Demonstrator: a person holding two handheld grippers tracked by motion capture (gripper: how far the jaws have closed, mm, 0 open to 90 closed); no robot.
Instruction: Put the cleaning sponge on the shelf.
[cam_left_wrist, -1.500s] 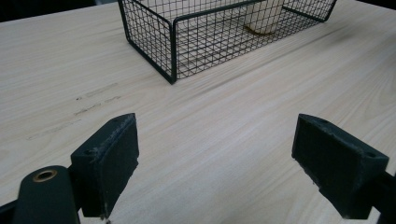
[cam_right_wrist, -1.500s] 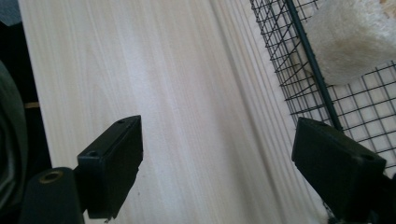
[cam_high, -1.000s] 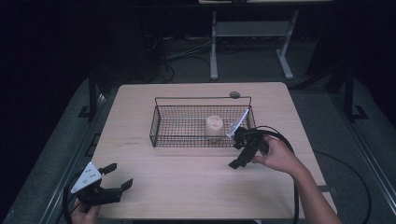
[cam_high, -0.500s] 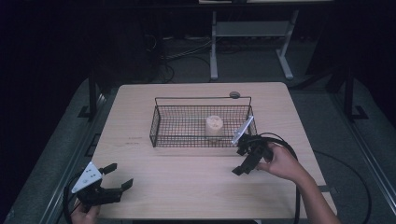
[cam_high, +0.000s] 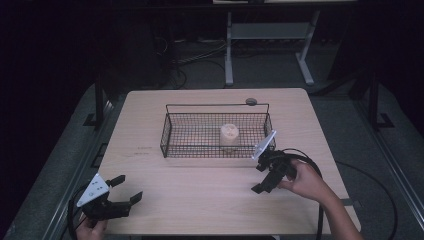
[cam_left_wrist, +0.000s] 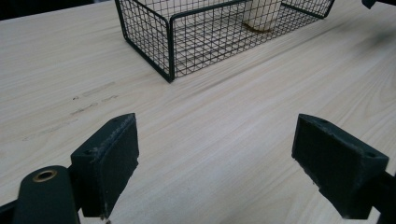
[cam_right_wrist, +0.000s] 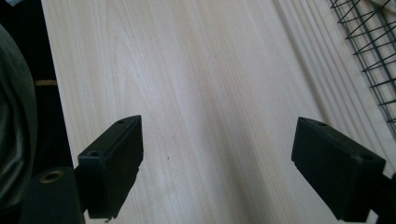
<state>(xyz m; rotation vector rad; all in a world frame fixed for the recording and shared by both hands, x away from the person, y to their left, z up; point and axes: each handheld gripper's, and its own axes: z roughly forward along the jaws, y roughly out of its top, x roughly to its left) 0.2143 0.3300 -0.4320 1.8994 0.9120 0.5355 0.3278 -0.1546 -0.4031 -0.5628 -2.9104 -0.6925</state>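
I am looking down on the pale wooden table (cam_high: 200, 200), which is taking up the middle of the high view while everything around it is sinking into dark that I cannot read. The black wire basket (cam_high: 216, 131) is sitting on the far half of the table, and in the left gripper view its top and far end are being cut off by the frame edge. My right gripper (cam_high: 266, 178) is hovering over bare wood just in front of the basket's near right corner, jaws spread wide and gripping nothing; its own view is catching a strip of the basket mesh (cam_right_wrist: 373, 51) at the upper right. My left gripper (cam_high: 127, 191) is sitting at the near left corner of the table, well apart from the basket, jaws likewise gaping wide and empty. The small cream cylinder (cam_high: 229, 135) is standing upright inside the basket, right of its middle; in the left gripper view its top (cam_left_wrist: 262, 15) is running out of frame. A small dark round thing (cam_high: 251, 101) is lying behind the basket; I cannot make out what it is. Faint dark marks (cam_left_wrist: 93, 99) are showing on the wood, too smudged to read.
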